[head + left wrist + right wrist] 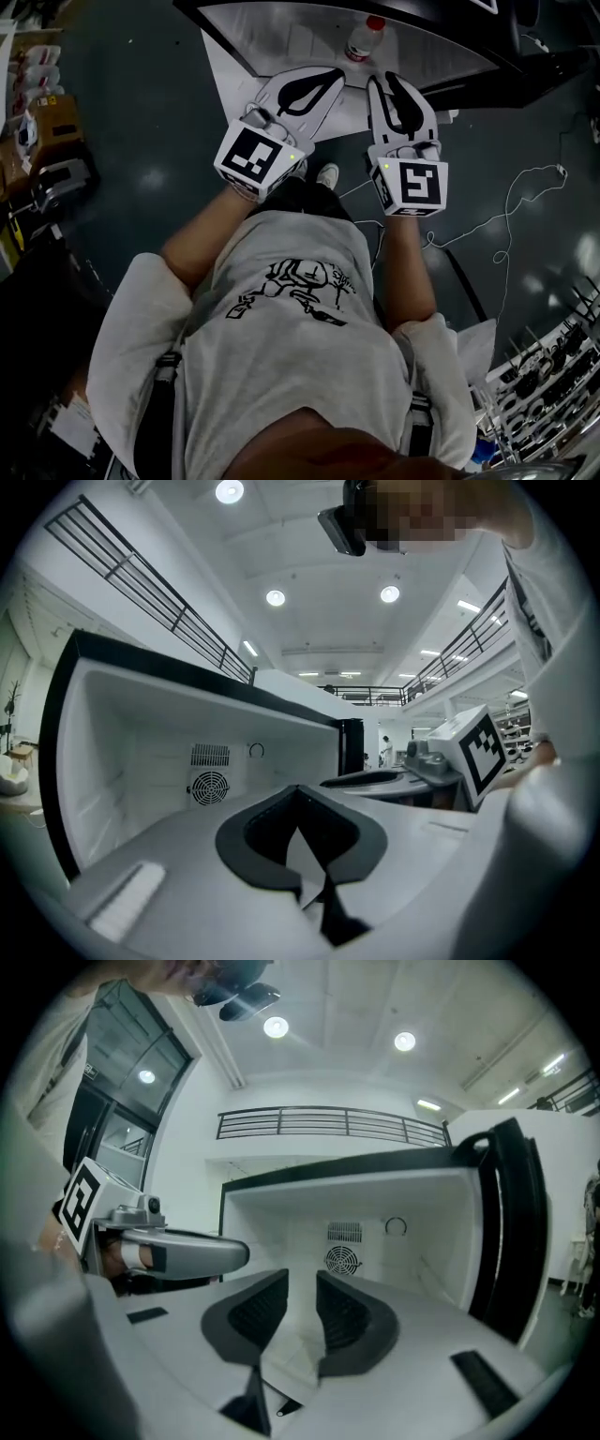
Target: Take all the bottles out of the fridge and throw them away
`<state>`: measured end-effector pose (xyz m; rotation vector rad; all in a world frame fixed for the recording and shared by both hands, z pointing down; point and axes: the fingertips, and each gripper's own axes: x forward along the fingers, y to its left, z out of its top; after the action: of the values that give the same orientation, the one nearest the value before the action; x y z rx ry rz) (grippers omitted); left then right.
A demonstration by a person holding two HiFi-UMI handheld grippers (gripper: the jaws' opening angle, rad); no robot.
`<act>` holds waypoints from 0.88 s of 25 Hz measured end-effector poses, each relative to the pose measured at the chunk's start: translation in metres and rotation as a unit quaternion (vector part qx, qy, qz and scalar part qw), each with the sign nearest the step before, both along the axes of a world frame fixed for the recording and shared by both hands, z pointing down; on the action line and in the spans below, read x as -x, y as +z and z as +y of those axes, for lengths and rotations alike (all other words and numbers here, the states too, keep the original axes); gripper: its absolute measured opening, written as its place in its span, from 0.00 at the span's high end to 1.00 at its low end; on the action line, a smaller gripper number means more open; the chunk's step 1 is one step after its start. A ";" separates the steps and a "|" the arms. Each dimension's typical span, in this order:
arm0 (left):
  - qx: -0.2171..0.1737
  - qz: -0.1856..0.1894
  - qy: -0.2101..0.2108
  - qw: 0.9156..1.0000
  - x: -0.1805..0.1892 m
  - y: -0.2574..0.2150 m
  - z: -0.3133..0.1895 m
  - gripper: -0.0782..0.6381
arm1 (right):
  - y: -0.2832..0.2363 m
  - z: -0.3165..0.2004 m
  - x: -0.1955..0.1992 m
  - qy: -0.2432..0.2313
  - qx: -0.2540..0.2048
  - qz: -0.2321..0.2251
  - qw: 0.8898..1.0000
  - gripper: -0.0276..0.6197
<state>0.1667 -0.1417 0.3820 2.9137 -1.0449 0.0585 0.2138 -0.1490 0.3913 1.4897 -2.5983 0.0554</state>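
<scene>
My left tongs (298,794) are shut and empty; my right tongs (302,1288) are slightly apart, also empty. The clear plastic red-capped bottle (364,37) sits in the open white fridge (272,37), at 12 o'clock of my right tongs (close). Risk: the narrow gap bumps the bottle and topples it.

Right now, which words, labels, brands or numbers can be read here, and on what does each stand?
None can be read.
Shirt: black print, too stylised to read.
Bottle: label too small and blurred.
Left cube, right cube: square patterns only, no letters.
</scene>
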 end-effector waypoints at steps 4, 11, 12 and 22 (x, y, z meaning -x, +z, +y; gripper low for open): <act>0.003 -0.002 -0.006 1.000 -0.005 0.016 -0.021 0.88 | 0.016 -0.026 -0.003 0.008 0.004 0.004 1.000 0.82; -0.008 -0.016 -0.020 1.000 -0.007 0.045 -0.055 0.88 | 0.054 -0.072 -0.004 0.023 0.012 0.032 0.999 0.75; -0.007 -0.018 -0.023 1.000 -0.008 0.050 -0.061 0.88 | 0.059 -0.080 -0.005 0.024 0.015 0.032 0.999 0.74; 0.006 -0.017 -0.063 0.998 -0.003 0.076 -0.105 0.88 | 0.087 -0.138 -0.005 0.044 0.012 0.030 0.998 0.65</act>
<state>0.1701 -0.2465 0.4581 2.8380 -1.2258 0.1099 0.2184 -0.2870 0.4779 1.5716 -2.4755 0.0496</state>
